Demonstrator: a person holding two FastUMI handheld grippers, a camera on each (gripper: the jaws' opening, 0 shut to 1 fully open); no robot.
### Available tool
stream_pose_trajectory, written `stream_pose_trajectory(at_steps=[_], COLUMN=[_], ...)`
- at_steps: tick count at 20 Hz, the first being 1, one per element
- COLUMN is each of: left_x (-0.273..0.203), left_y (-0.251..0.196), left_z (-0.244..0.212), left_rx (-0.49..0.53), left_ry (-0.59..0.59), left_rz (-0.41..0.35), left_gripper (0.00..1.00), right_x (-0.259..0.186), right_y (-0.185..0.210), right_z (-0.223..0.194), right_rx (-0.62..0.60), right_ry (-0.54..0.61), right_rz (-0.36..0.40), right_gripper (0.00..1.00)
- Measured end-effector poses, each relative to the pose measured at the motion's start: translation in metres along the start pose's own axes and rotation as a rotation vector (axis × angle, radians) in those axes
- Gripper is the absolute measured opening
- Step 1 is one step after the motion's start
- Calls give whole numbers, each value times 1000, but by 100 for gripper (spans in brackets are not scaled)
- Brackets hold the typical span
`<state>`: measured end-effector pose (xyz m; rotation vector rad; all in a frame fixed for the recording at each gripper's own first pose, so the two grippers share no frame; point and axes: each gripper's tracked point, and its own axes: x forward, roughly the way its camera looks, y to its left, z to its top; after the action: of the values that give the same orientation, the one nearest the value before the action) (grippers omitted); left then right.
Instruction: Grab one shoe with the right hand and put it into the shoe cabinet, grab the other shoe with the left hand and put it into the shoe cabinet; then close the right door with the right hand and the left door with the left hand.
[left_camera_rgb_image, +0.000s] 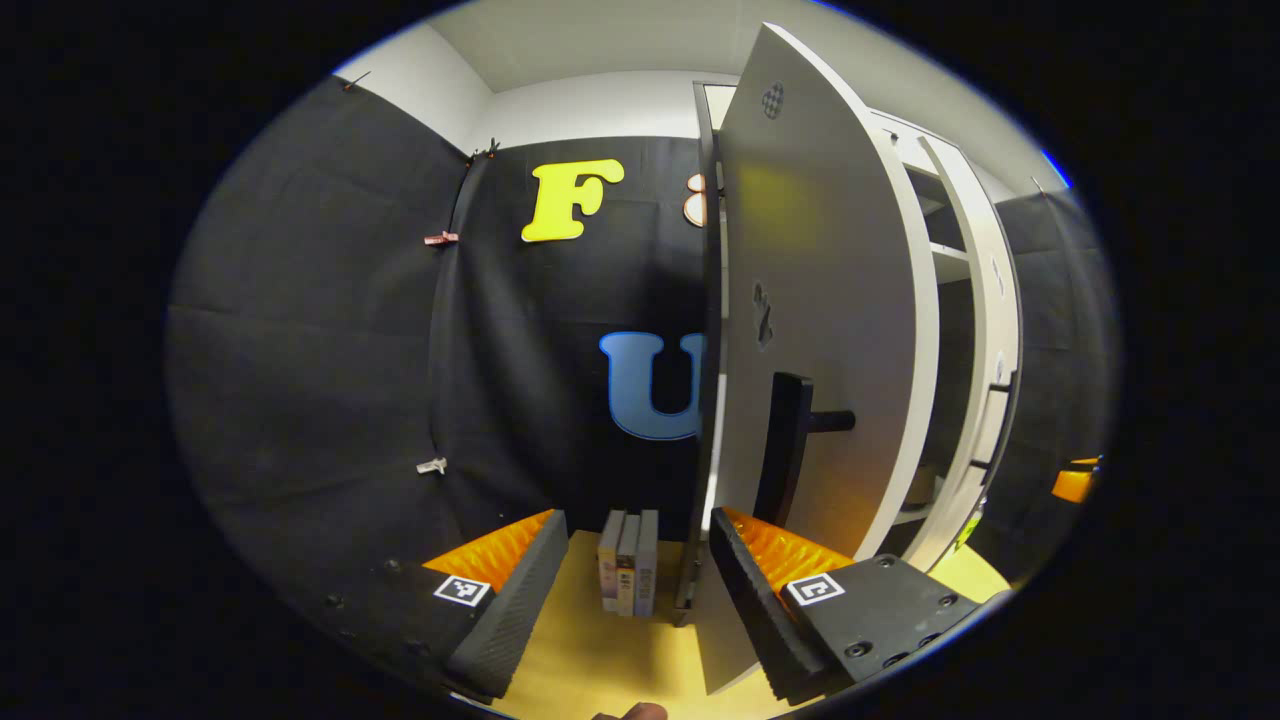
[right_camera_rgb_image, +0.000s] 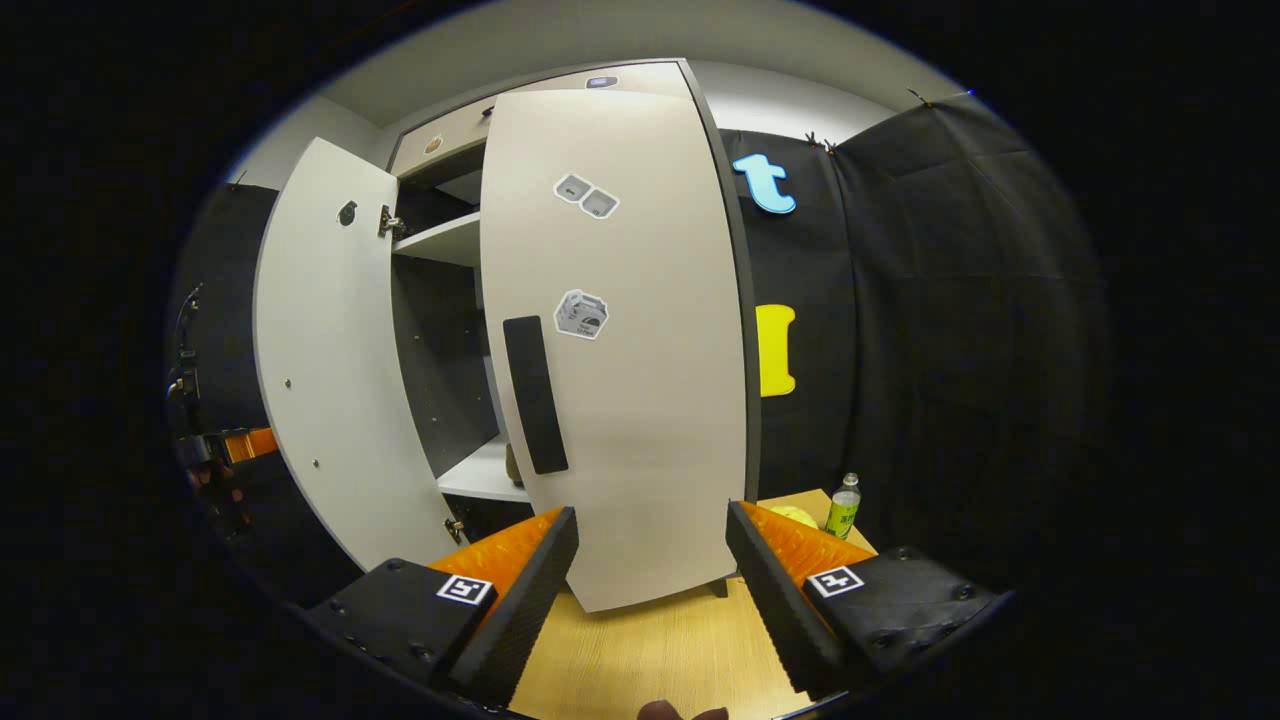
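Cabinet doors part open, both grippers empty

Left gripper (left_camera_rgb_image: 640, 590) is spread wide and grips nothing; its fingers sit low over the wooden floor (left_camera_rgb_image: 590, 655). Bottom edge of the left door (left_camera_rgb_image: 815, 300) comes down just beside its right-hand finger; I can't tell if they touch. Black bar handle (left_camera_rgb_image: 783, 450) sticks out of that door face just above that finger. Three books (left_camera_rgb_image: 628, 562) stand upright on the floor past the fingers, beside the door's hinge-side edge. Black cloth wall (left_camera_rgb_image: 320, 350) behind them. Past the left door, in the left gripper view, white shelves (left_camera_rgb_image: 950, 255) of the shoe cabinet (left_camera_rgb_image: 925, 200) show through the gap.

Right gripper (right_camera_rgb_image: 650, 580) is also wide open, nothing between its fingers, hovering over the floor just in front of the right door (right_camera_rgb_image: 620, 330). That door stands nearly shut, with a black handle (right_camera_rgb_image: 535, 395) near its left edge and stickers (right_camera_rgb_image: 581, 314) on its face. The left door swings well out on the far side, and the gap between the doors shows a shelf (right_camera_rgb_image: 445, 240) and dark interior. A shoe (right_camera_rgb_image: 512, 466) seems to sit on the lower shelf, mostly hidden. A green-label bottle (right_camera_rgb_image: 845, 506) stands on the floor right of the cabinet, near a yellow object (right_camera_rgb_image: 795, 516).
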<state>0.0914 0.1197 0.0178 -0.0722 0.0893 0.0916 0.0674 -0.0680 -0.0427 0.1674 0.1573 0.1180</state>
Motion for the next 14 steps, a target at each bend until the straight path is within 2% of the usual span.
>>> stream_pose_trajectory(at_steps=[3,9,10,13,14], left_x=[-4,0,-2,-14,-16], left_y=[-30,-114,-128,-152,-156], left_z=[2,-4,-4,0,0], left_rx=[10,-9,-17,0,8], left_ry=[-10,-1,0,-15,-16], left_rz=[-47,-209,-231,-266,-272], left_gripper=[92,90,97,92,95], right_x=[-3,-7,-10,-14,-16], right_y=[-1,3,5,12,13], right_z=[4,13,16,23,25], right_rx=[15,24,26,21,12], right_ry=[-4,-22,-28,-50,-59], right_rz=[8,14,16,16,12], right_gripper=[98,98,98,98,98])
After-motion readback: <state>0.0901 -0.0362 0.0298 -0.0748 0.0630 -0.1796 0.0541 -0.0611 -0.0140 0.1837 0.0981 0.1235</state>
